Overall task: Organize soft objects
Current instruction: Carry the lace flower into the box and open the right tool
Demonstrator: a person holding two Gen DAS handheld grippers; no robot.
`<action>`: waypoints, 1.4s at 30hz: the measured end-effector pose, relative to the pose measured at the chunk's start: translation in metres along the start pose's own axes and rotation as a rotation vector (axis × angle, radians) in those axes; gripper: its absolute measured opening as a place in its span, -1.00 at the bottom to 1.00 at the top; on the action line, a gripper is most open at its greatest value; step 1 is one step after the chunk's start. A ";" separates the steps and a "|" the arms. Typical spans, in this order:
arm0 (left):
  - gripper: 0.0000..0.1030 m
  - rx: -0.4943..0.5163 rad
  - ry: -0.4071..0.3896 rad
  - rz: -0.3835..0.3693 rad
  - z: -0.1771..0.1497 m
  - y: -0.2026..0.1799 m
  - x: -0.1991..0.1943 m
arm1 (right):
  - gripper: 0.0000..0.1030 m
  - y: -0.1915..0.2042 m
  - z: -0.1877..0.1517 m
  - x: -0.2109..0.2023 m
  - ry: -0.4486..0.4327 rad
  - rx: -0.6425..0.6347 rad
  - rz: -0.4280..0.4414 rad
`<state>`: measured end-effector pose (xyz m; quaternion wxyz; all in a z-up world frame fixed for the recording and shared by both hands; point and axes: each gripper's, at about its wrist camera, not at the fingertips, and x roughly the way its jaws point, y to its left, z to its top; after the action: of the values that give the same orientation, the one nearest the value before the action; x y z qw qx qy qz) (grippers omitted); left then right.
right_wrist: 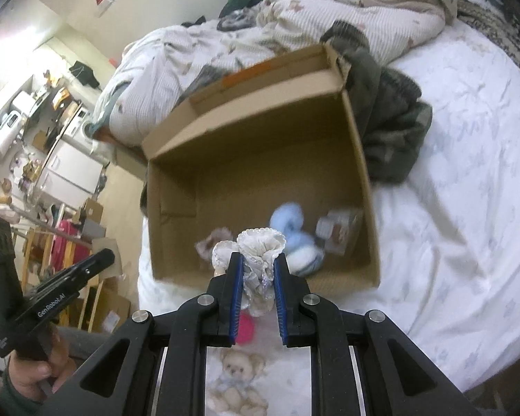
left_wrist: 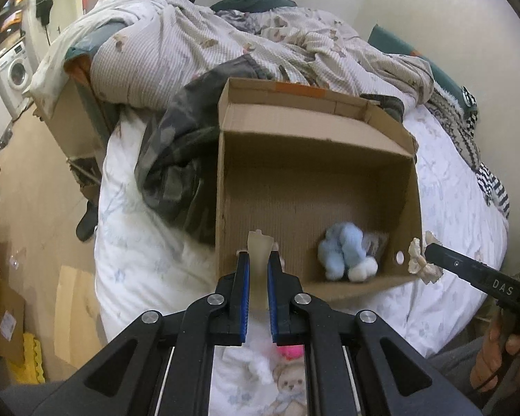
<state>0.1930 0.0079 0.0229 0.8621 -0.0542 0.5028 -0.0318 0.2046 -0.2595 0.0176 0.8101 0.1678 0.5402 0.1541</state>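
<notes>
left gripper (left_wrist: 259,263): clamped on pale toy piece (left_wrist: 259,242) | right gripper (right_wrist: 258,267): clamped on lacy cloth (right_wrist: 260,246) | blue plush (left_wrist: 345,254): box (left_wrist: 225,159) near corner, on bed (left_wrist: 149,260)
</notes>
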 end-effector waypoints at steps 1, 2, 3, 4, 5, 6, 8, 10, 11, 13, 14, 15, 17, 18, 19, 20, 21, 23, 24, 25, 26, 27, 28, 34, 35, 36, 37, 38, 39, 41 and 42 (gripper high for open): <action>-0.83 0.001 -0.001 0.000 0.003 -0.001 0.002 | -0.63 -0.002 0.004 0.001 -0.008 -0.003 -0.010; -0.83 0.003 -0.001 0.000 0.005 -0.003 0.006 | -0.63 -0.004 0.008 0.003 -0.019 -0.005 -0.023; -0.83 0.006 0.000 -0.003 0.007 -0.004 0.010 | -0.63 -0.006 0.011 0.005 -0.026 -0.006 -0.028; -0.83 0.009 0.002 -0.006 0.008 -0.006 0.013 | -0.63 -0.009 0.013 0.007 -0.033 -0.006 -0.036; -0.83 0.011 0.002 -0.009 0.010 -0.007 0.018 | -0.63 -0.013 0.015 0.010 -0.039 0.002 -0.044; -0.83 0.013 0.000 -0.013 0.010 -0.008 0.024 | -0.63 -0.017 0.015 0.013 -0.041 0.011 -0.044; -0.83 0.018 0.002 -0.014 0.010 -0.010 0.033 | -0.63 -0.024 0.014 0.019 -0.043 0.031 -0.057; -0.83 0.028 0.006 -0.018 0.008 -0.012 0.043 | -0.63 -0.029 0.013 0.026 -0.034 0.041 -0.073; -0.83 0.033 0.011 -0.018 0.007 -0.013 0.048 | -0.63 -0.030 0.013 0.029 -0.029 0.043 -0.078; -0.83 0.035 0.029 -0.021 0.003 -0.015 0.059 | -0.63 -0.032 0.013 0.034 -0.017 0.043 -0.082; -0.83 0.028 0.046 -0.031 0.001 -0.014 0.066 | -0.63 -0.032 0.013 0.037 -0.009 0.043 -0.084; -0.83 0.023 0.056 -0.039 0.001 -0.014 0.069 | -0.63 -0.033 0.012 0.039 -0.002 0.043 -0.087; -0.83 0.017 0.069 -0.047 0.000 -0.014 0.076 | -0.63 -0.032 0.011 0.043 0.009 0.035 -0.099; -0.83 0.021 0.072 -0.041 -0.001 -0.014 0.079 | -0.63 -0.032 0.010 0.045 0.010 0.032 -0.102; -0.83 0.027 0.075 -0.036 -0.002 -0.015 0.082 | -0.63 -0.031 0.010 0.046 0.012 0.029 -0.106; -0.83 0.034 0.077 -0.031 -0.003 -0.016 0.084 | -0.63 -0.031 0.010 0.048 0.017 0.023 -0.110; -0.82 0.041 0.081 -0.029 -0.004 -0.017 0.087 | -0.63 -0.031 0.010 0.050 0.021 0.022 -0.113; -0.82 0.036 0.092 -0.037 -0.005 -0.018 0.092 | -0.63 -0.030 0.011 0.054 0.033 0.018 -0.123; -0.81 0.029 0.093 -0.046 -0.005 -0.017 0.093 | -0.63 -0.029 0.011 0.056 0.037 0.013 -0.129; -0.80 0.023 0.093 -0.053 -0.005 -0.015 0.093 | -0.63 -0.028 0.011 0.058 0.040 0.010 -0.134; -0.80 0.018 0.091 -0.057 -0.005 -0.015 0.093 | -0.63 -0.028 0.011 0.059 0.043 0.007 -0.138; -0.78 0.013 0.086 -0.060 -0.005 -0.015 0.094 | -0.63 -0.027 0.011 0.060 0.046 0.002 -0.144; -0.76 0.009 0.082 -0.059 -0.005 -0.014 0.094 | -0.63 -0.027 0.010 0.061 0.048 -0.002 -0.153; -0.72 0.005 0.089 -0.075 -0.009 -0.017 0.097 | -0.63 -0.025 0.009 0.066 0.061 -0.024 -0.181; -0.66 0.008 0.088 -0.072 -0.009 -0.018 0.097 | -0.63 -0.025 0.009 0.066 0.063 -0.025 -0.180; -0.63 0.017 0.085 -0.066 -0.010 -0.020 0.096 | -0.63 -0.024 0.009 0.066 0.064 -0.027 -0.179; -0.62 0.022 0.083 -0.064 -0.010 -0.021 0.096 | -0.63 -0.024 0.009 0.067 0.066 -0.031 -0.182; -0.59 0.029 0.085 -0.056 -0.011 -0.023 0.096 | -0.63 -0.023 0.008 0.068 0.069 -0.037 -0.185; -0.52 0.031 0.087 -0.050 -0.011 -0.023 0.096 | -0.63 -0.023 0.008 0.069 0.073 -0.040 -0.185; -0.48 0.033 0.093 -0.047 -0.012 -0.024 0.097 | -0.63 -0.022 0.007 0.070 0.077 -0.044 -0.187; -0.46 0.033 0.095 -0.042 -0.012 -0.024 0.097 | -0.63 -0.022 0.006 0.070 0.079 -0.047 -0.190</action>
<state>0.2302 -0.0274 -0.0642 0.8371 -0.0488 0.5414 -0.0609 0.2379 -0.2495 -0.0475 0.8030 0.0904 0.5812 0.0959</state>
